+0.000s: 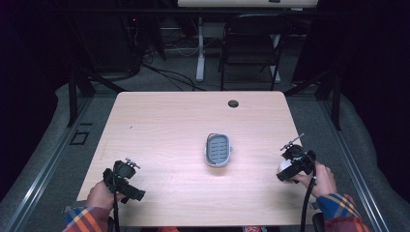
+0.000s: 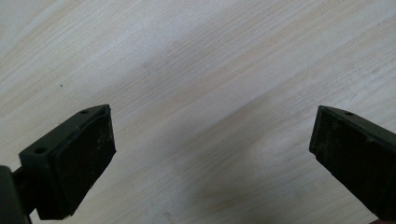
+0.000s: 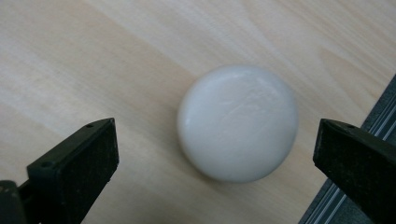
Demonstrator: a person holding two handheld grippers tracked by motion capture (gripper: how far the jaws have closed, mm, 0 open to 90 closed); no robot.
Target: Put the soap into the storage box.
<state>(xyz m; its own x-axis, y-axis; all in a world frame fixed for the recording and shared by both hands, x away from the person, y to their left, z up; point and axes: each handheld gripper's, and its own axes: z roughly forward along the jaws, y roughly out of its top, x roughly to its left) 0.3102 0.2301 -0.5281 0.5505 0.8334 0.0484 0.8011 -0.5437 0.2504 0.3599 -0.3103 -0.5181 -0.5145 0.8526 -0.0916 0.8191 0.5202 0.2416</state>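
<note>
Near the right edge of the counter point(image 1: 159, 121), a round white soap bar point(image 3: 237, 122) lies flat on the wood, directly ahead of the right claw point(image 3: 215, 154) and centred between its two black jaws. In the high view the soap bar point(image 1: 284, 166) sits just beside that claw's point(image 1: 290, 166) tips, well apart from the grey soap dish point(image 1: 218, 149) at the middle of the counter. The dish's long axis runs away from the person, and it lies to the left of the soap. The right claw is far nearer the soap than the left one, so the pick-up looks to be its job. Its jaws stand wide apart, wider than the bar, touching nothing and holding nothing. The left claw point(image 2: 210, 154) hovers over bare wood at the near left, jaws likewise spread wide and empty. A straight push forward and a squeeze would likely seat the soap.
</note>
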